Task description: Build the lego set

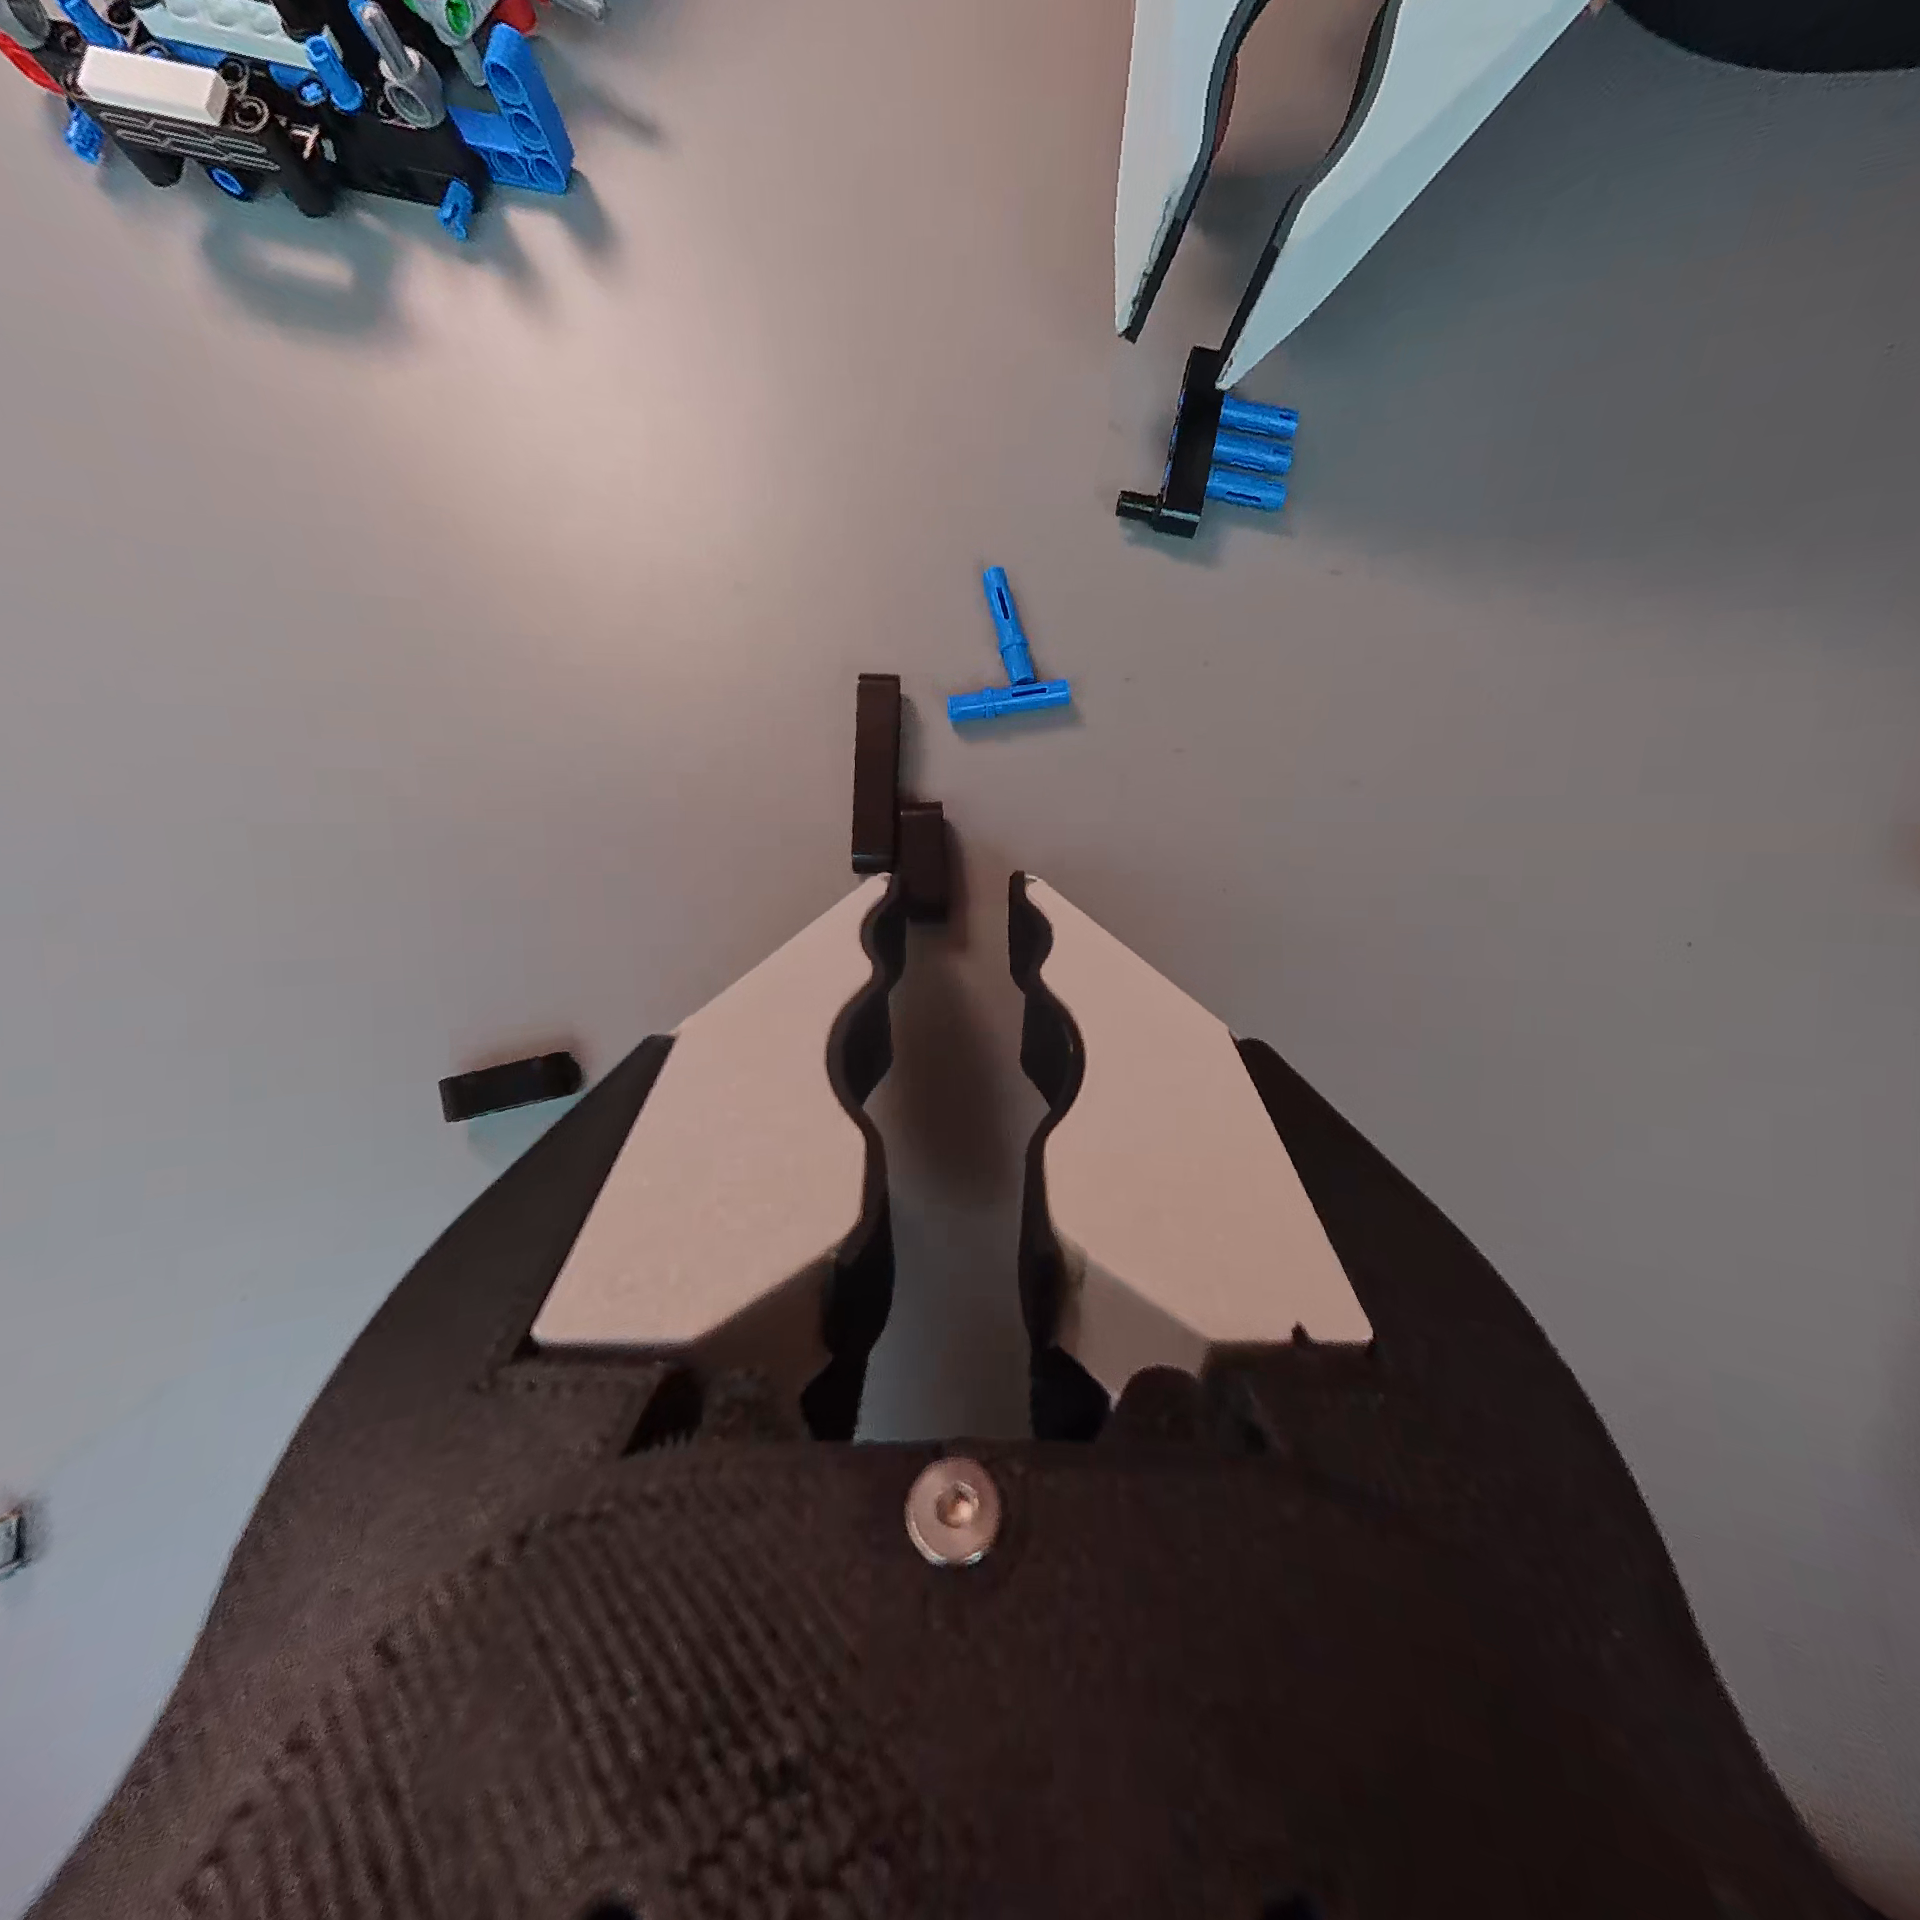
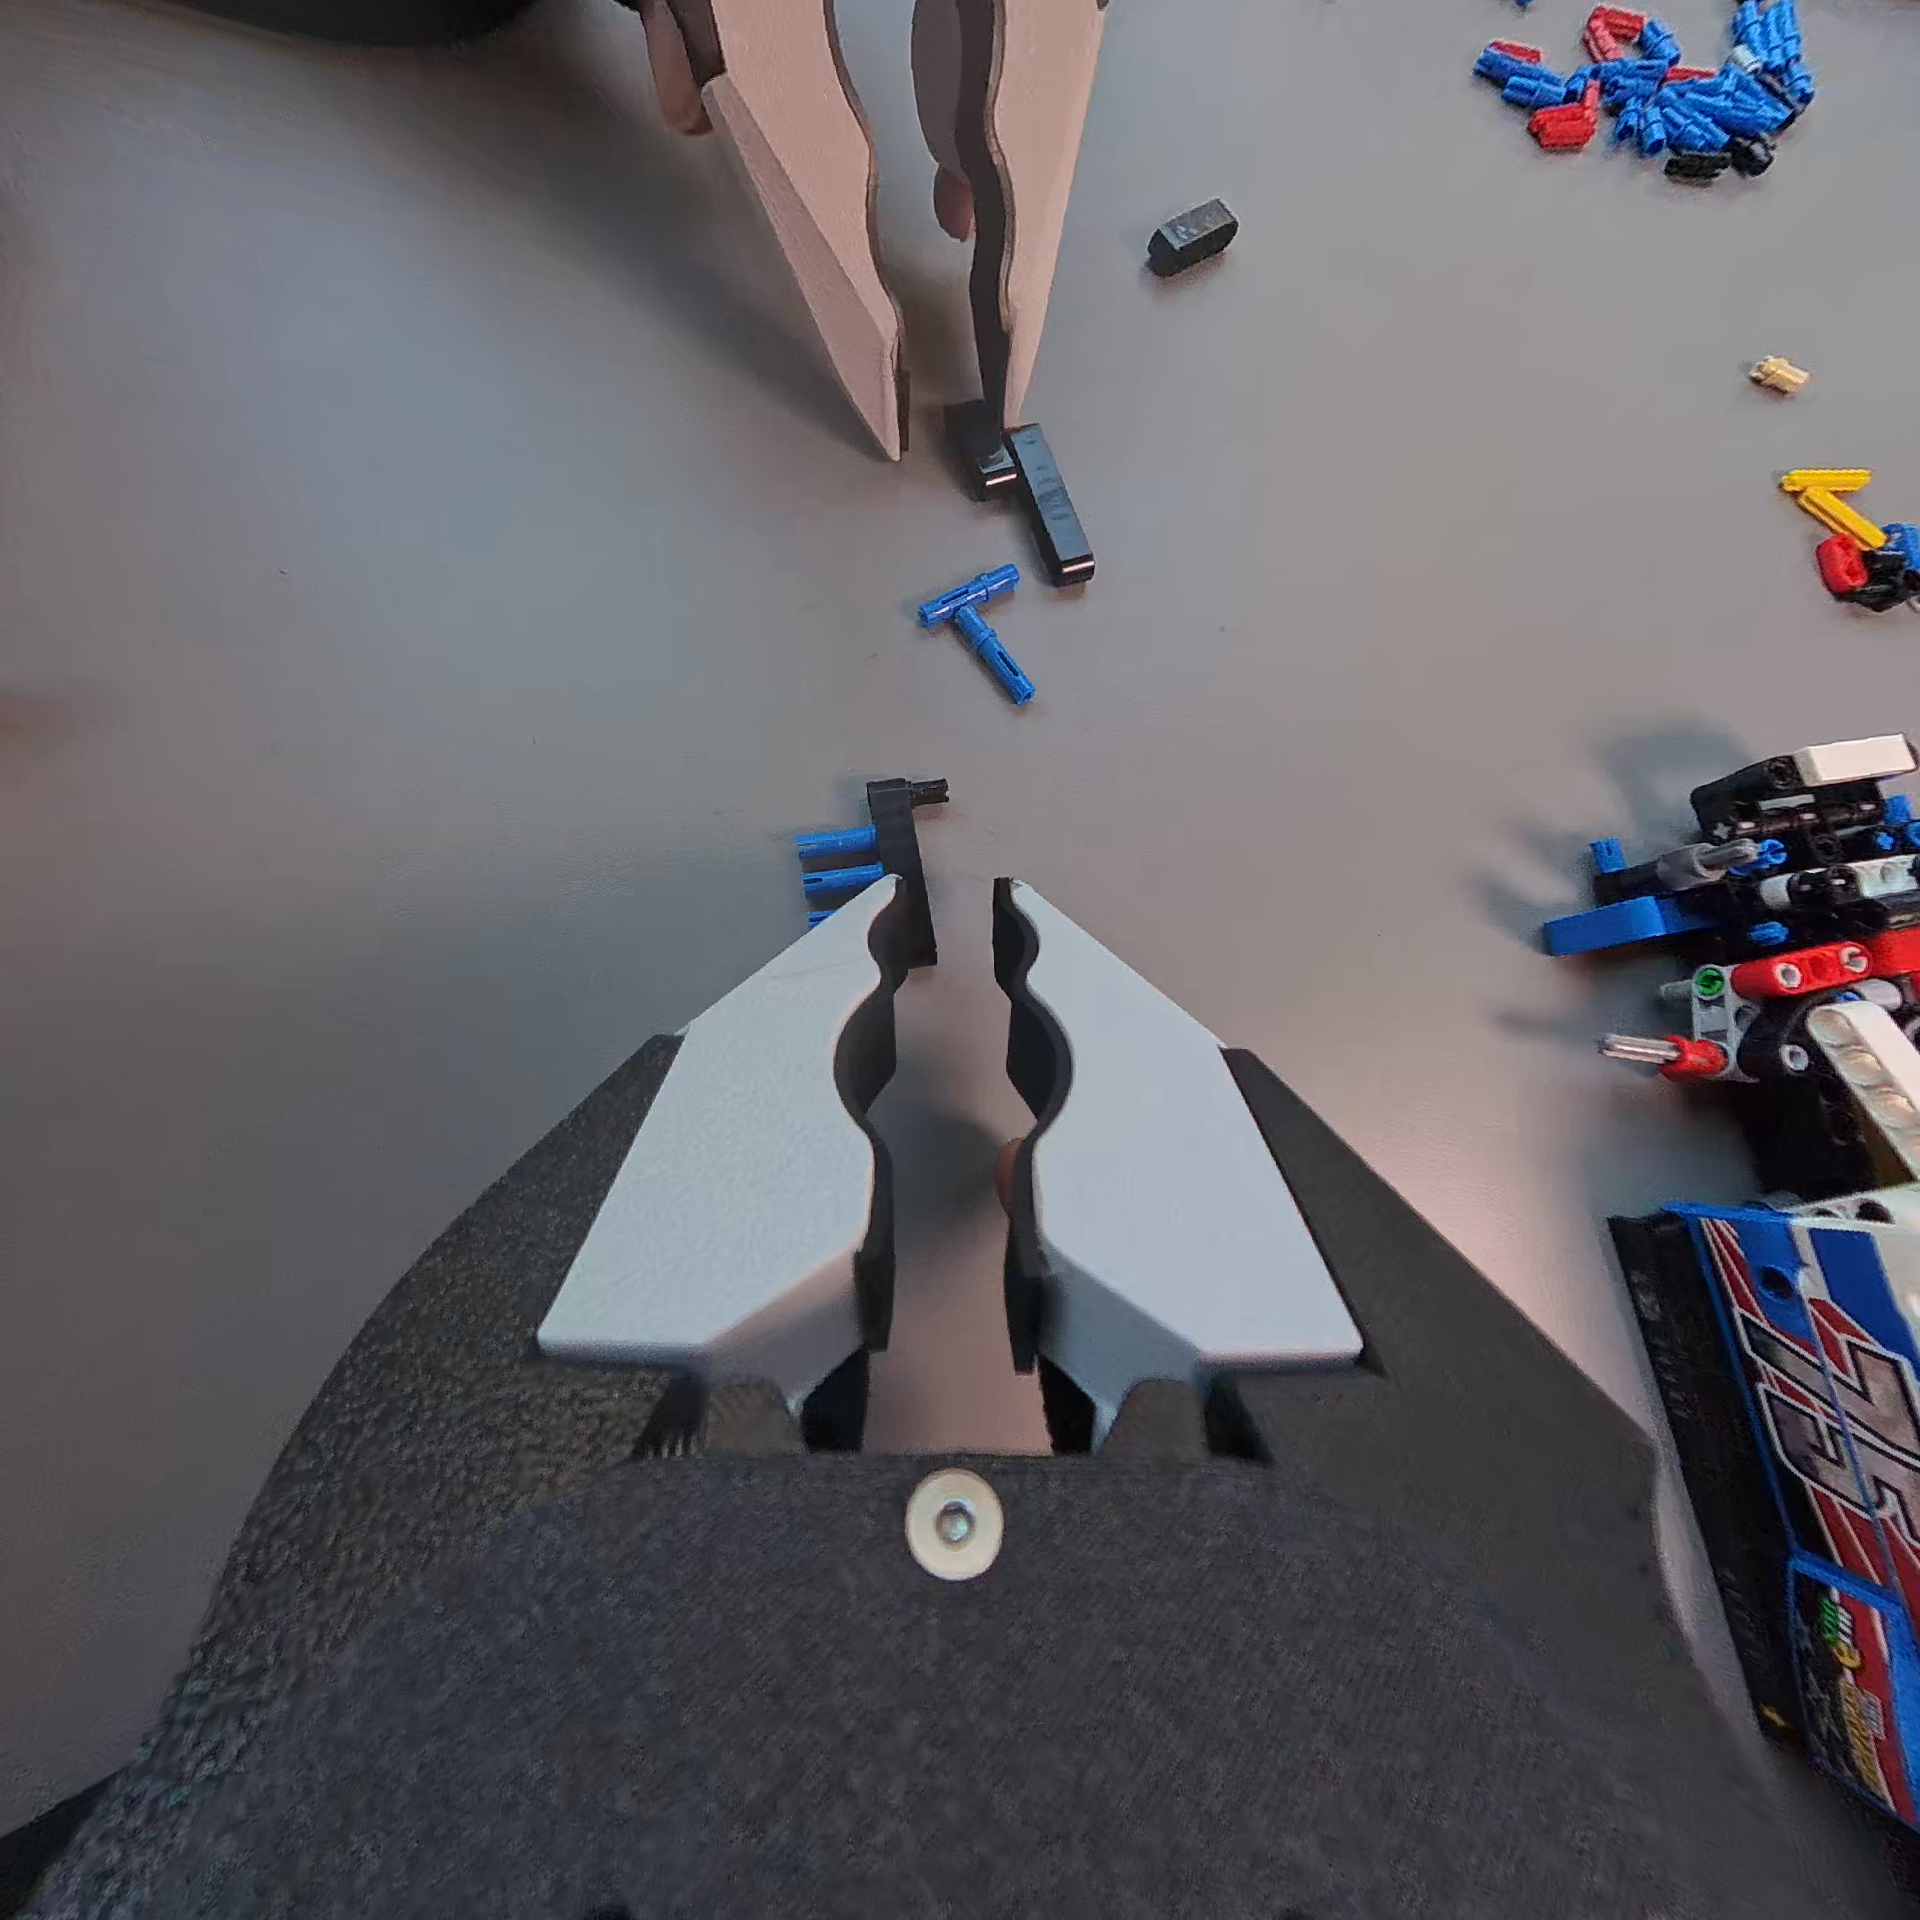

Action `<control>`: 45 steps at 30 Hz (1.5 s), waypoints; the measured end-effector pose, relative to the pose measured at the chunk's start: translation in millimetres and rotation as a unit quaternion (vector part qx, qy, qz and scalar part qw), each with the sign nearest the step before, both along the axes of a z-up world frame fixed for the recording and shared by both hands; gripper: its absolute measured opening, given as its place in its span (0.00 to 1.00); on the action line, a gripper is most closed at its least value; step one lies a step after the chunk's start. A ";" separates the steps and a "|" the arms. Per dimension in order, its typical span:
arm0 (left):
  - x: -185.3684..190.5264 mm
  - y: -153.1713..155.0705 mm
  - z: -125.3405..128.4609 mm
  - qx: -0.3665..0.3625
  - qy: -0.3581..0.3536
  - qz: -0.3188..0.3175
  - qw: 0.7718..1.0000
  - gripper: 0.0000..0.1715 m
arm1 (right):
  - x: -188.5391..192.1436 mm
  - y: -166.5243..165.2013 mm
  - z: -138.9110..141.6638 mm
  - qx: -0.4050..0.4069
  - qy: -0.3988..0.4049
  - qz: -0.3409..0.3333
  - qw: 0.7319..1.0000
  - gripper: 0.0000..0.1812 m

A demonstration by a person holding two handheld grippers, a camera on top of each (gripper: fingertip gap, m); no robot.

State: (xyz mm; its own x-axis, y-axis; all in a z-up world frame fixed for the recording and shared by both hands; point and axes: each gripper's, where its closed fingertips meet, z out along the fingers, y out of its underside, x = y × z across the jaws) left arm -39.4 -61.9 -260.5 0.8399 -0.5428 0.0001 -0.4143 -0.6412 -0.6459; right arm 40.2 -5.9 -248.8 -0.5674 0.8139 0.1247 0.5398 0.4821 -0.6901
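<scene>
A: Item one, the left gripper (image 1: pixel 951 881). How is it sitting?

B: Its jaws are standing narrowly apart with nothing between them. Two black beams (image 1: pixel 896 795) are lying side by side on the grey table (image 1: pixel 312 727), the shorter one touching the tip of one finger. The right wrist view is showing the same pair (image 2: pixel 1029 488) from the far side.

A: Item two, the right gripper (image 2: pixel 945 881)?

B: Also gapped narrowly, gripping nothing. A black beam with blue pins (image 2: pixel 896 862) is standing on edge against one fingertip; whether it is pressing or only touching, I cannot tell. The left view is showing three blue pins on it (image 1: pixel 1210 457) sticking out one side and a black peg at the foot.

A: Loose parts between the two tools?

B: Two blue pins (image 1: pixel 1006 665) are lying in a T shape, touching, appearing in both views (image 2: pixel 977 629). A separate small black beam (image 1: pixel 507 1084) is lying beside the left gripper's body.

A: What is only the right view giving?

B: A heap of blue and red pins (image 2: pixel 1652 88) toward the table's far edge, a tan piece (image 2: pixel 1779 374), yellow sticks (image 2: pixel 1834 499), and a printed booklet (image 2: pixel 1829 1475) at the near right.

A: And the model?

B: The half-built car (image 2: pixel 1808 935) is resting at the right edge there; the left view is catching it (image 1: pixel 301 114) in the far left corner.
</scene>
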 end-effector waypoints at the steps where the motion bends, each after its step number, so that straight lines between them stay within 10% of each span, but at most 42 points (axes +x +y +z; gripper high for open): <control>1: 0.8 0.2 -0.1 -0.001 -0.004 0.001 1.000 0.09 | 0.3 0.1 0.2 -0.002 0.000 0.000 1.000 0.07; 16: 35.2 -4.8 22.4 0.028 -0.089 -0.066 0.993 0.04 | 22.0 -0.7 -4.9 -0.010 -0.035 0.039 0.999 0.09; 45: 84.1 11.7 0.6 0.031 -0.035 -0.141 0.989 0.04 | 9.9 -3.9 -11.1 0.048 -0.033 0.059 0.997 0.02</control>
